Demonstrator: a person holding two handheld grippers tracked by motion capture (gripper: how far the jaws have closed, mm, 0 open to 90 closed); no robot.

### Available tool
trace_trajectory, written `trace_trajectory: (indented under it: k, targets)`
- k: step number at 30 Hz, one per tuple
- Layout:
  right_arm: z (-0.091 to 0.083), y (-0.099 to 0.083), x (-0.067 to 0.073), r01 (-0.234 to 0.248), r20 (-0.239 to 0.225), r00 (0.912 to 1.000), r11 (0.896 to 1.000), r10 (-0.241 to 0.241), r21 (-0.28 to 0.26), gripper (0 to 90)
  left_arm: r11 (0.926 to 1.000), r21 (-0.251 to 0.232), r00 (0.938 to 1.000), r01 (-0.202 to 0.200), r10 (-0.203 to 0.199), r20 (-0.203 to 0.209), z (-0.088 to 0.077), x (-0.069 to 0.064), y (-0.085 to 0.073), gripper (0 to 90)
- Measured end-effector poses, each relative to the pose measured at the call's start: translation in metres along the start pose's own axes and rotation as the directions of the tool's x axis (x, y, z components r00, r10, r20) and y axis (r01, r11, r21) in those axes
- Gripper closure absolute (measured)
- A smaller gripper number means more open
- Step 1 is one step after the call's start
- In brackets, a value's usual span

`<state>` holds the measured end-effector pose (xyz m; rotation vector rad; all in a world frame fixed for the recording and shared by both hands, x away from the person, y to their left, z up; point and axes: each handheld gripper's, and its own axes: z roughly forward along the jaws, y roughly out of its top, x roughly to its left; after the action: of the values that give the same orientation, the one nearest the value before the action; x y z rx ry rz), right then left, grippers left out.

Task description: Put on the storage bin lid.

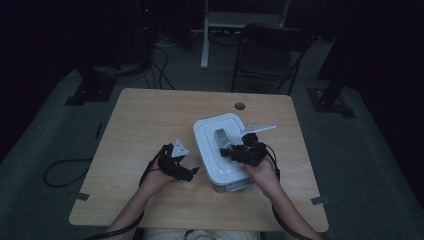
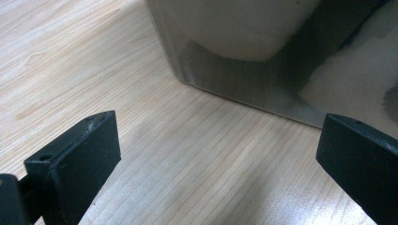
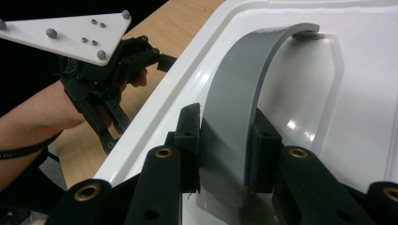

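On the wooden table (image 1: 145, 125), right of middle, sits a white lidded box (image 1: 210, 131) with a grey arched handle (image 1: 220, 137) on its lid. From the high view the right gripper (image 1: 231, 151) rests on the lid and the left gripper (image 1: 192, 172) lies on the table just beside the box's left wall. Right gripper view adds the grip itself: both black pads (image 3: 190, 140) clamp the grey handle's strap, which stands up in a curve off the lid (glossy white plastic, raised rim). Left gripper view adds what the high view blurs: jaws spread wide with bare wood between them, the box's lower corner close ahead, translucent grey, its white contents unclear.
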<state>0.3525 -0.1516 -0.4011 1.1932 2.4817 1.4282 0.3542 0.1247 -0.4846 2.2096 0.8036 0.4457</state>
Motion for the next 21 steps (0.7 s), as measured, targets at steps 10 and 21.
trace_trajectory:
  k: [10,21]
  targets:
    - [-0.009,0.004,0.003,-0.012,0.014,0.9998,1.0,0.012,-0.016,59.7,0.9999,0.003,0.9999,0.012,-0.012,-0.006,0.0,0.006,0.0,0.9]
    - [-0.025,0.007,0.002,0.0,0.003,1.0,0.999,0.001,-0.039,49.3,0.9995,-0.011,0.9996,0.028,-0.028,-0.005,-0.001,0.009,0.002,0.9]
